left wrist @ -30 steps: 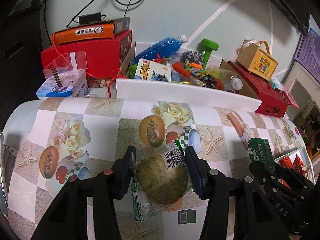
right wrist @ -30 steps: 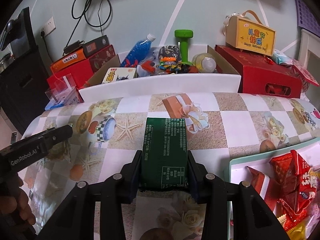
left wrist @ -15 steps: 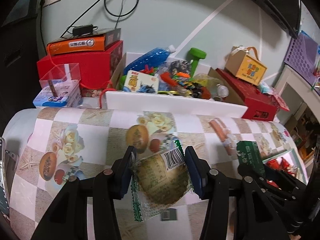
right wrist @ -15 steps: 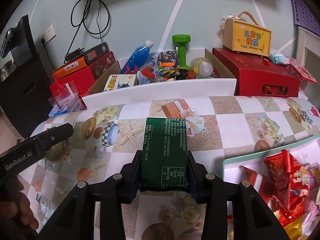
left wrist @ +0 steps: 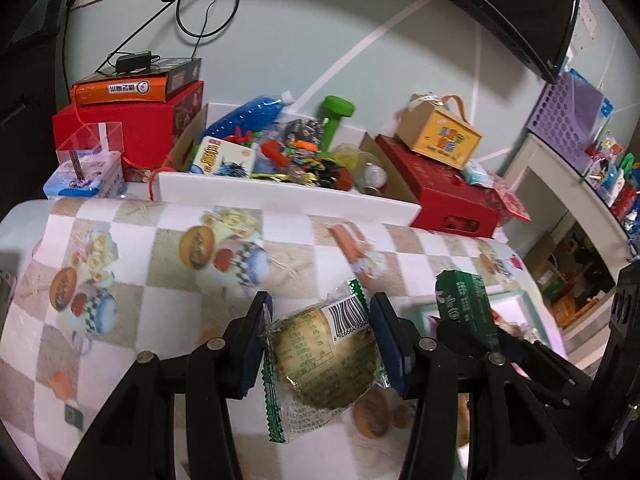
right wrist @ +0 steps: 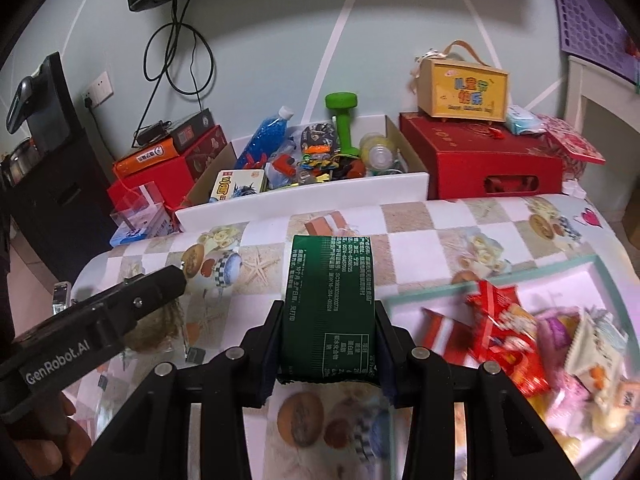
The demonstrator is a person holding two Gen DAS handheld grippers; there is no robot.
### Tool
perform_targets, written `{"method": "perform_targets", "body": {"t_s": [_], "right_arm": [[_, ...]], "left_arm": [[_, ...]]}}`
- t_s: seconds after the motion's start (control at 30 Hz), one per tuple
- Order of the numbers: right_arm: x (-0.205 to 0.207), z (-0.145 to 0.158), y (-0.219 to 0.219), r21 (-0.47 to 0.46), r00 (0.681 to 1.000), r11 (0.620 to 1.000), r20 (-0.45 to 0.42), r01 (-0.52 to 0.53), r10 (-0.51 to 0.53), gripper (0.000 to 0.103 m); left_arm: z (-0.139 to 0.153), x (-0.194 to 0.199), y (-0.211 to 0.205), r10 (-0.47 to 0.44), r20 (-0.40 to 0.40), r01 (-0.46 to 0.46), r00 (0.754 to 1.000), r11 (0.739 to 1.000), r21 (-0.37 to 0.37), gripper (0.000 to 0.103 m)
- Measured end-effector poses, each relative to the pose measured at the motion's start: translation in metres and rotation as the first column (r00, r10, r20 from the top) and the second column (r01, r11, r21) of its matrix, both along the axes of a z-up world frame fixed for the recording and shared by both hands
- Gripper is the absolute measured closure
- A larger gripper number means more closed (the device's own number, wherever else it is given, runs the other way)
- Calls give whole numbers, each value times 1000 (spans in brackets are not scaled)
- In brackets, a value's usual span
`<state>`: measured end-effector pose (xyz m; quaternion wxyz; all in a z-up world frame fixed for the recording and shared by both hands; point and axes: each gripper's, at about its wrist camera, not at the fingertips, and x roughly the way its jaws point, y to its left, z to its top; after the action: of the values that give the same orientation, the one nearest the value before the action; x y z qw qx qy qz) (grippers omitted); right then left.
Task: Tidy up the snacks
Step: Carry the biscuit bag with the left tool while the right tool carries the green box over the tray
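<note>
My left tongs (left wrist: 320, 336) are clamped on a round cake in a clear wrapper (left wrist: 324, 364), one finger pressed to each side of it; the barcode label faces up toward the far right corner, and the green serrated seals run along its near-left and far edges, so the pack's long axis slants from near left to far right, lifted off the checked counter (left wrist: 160, 248). My right tongs (right wrist: 328, 344) grip a dark green snack packet (right wrist: 330, 308) by its near end, with the fingers tight against both long sides. That packet's long axis runs straight away from me along the fingers, printed back face up, its far end pointing toward the white-fronted box of odds and ends (right wrist: 304, 196) at the back of the counter. In the left view, the same green packet (left wrist: 464, 304) stands just to the right of the cake, tilted upward. To the right of the green packet sits a white tray with a pale green rim (right wrist: 424, 300), holding a heap of snacks, among them red packets (right wrist: 500, 332) near its left edge. Behind the counter I see a green dumbbell (right wrist: 344, 116) standing upright in the box and a red carton (right wrist: 480, 160) with a yellow gift box (right wrist: 464, 90) on top.
</note>
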<state>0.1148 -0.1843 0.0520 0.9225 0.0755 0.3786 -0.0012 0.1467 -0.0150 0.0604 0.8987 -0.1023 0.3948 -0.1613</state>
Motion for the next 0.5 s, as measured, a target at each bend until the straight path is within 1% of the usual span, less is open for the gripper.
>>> {"method": "perform_targets", "body": {"t_s": [0.1, 0.3, 0.4, 0.5], "right_arm": [[-16, 3, -10, -4, 1000, 1000, -9, 16, -16, 60], [-47, 8, -34, -5, 998, 999, -18, 54, -54, 60], [-59, 8, -54, 5, 996, 996, -21, 86, -86, 60], [-69, 7, -81, 26, 989, 989, -18, 146, -146, 60]], "left_arm": [[4, -13, -9, -15, -7, 14, 1000, 1000, -18, 51], [9, -36, -37, -67, -17, 66, 998, 997, -27, 51], [11, -43, -56, -102, -20, 102, 995, 995, -23, 51], [12, -46, -78, -145, -24, 144, 989, 989, -14, 51]]}}
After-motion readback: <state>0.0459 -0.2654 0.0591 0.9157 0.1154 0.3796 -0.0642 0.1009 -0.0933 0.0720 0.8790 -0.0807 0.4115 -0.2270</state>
